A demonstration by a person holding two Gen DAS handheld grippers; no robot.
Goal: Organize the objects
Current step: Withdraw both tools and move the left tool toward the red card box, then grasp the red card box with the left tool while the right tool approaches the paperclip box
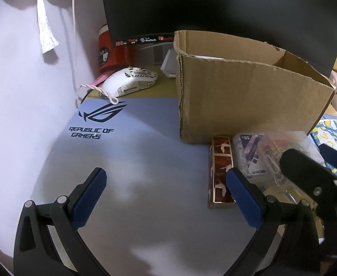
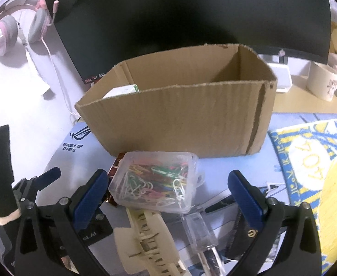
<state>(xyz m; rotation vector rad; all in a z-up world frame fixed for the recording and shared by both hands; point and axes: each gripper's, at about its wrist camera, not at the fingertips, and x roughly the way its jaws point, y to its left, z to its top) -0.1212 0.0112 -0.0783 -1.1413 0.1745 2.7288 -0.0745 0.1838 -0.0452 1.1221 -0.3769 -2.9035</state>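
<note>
Cardboard box [image 2: 180,115] holds white carton [image 2: 122,91]; clear case [image 2: 154,181] holds paperclips; both grippers spread.

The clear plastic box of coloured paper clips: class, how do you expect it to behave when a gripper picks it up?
The clear plastic box looks smooth, so it may slip between the pads. Its loose clips would probably shift and rattle if tilted. It sits unevenly on other items, so a nudge from the open right gripper might slide it off.
</note>
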